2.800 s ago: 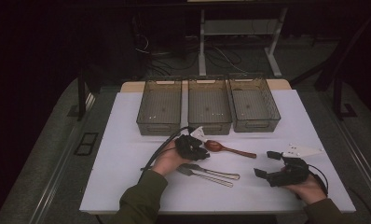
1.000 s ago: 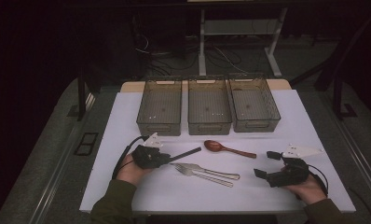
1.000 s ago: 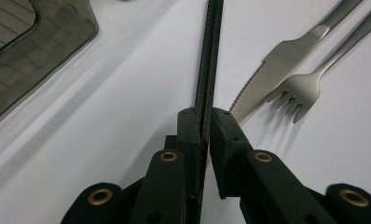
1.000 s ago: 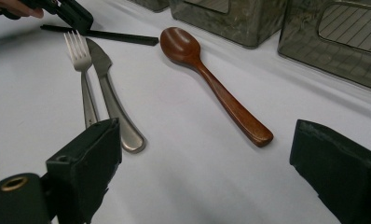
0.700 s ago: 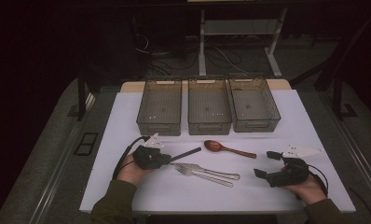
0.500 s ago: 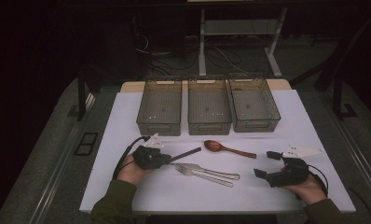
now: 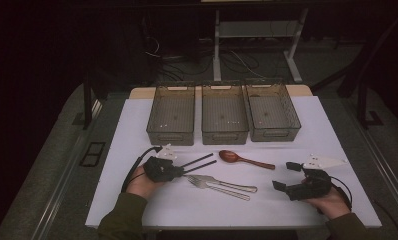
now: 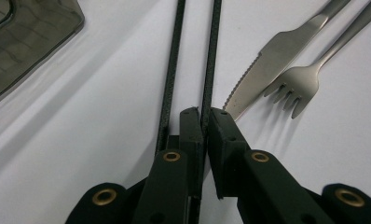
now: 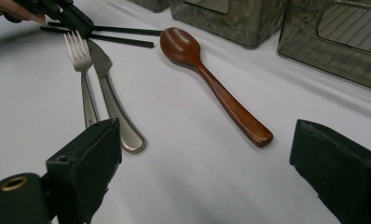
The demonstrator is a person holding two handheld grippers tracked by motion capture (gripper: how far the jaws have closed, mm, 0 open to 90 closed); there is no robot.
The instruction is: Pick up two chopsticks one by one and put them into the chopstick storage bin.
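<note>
- While both hands rest on the white table (image 7: pixel 137 130), count is: two black chopsticks (image 7: pixel 199 163), one knife (image 7: pixel 229 184), one fork (image 7: pixel 214 186), one brown wooden spoon (image 7: pixel 244 159), three smoky plastic bins (image 7: pixel 170 114) in a row at the far side.
- Left gripper (image 8: pixel 204 114): jaws clenched on one chopstick (image 8: pixel 210 60) near its end; pads pinch it from both sides.
- Second chopstick (image 8: pixel 172 70) lies just outside the left-hand pad in the left gripper view, parallel to the gripped one, with a narrow gap; whether it touches the jaw I can't tell.
- Chopsticks' long axis runs straight out from the fingertips, in line with the jaws; in the high view they point from the left gripper (image 7: pixel 176 171) right and slightly toward the bins.
- Knife (image 8: pixel 267 70) and fork (image 8: pixel 305 77) lie just right of the fingertips in the left gripper view, blade tip and tines toward the gripper, handles angling away.
- Right gripper (image 7: pixel 286 176): jaws released, wide apart, nothing between them, near the right front of the table.
- Ahead of the right fingertips: spoon (image 9: pixel 211 84), handle end nearest, bowl pointing away; fork (image 9: pixel 83 79) and knife (image 9: pixel 110 93) ahead of the left-hand jaw, handles toward it.
</note>
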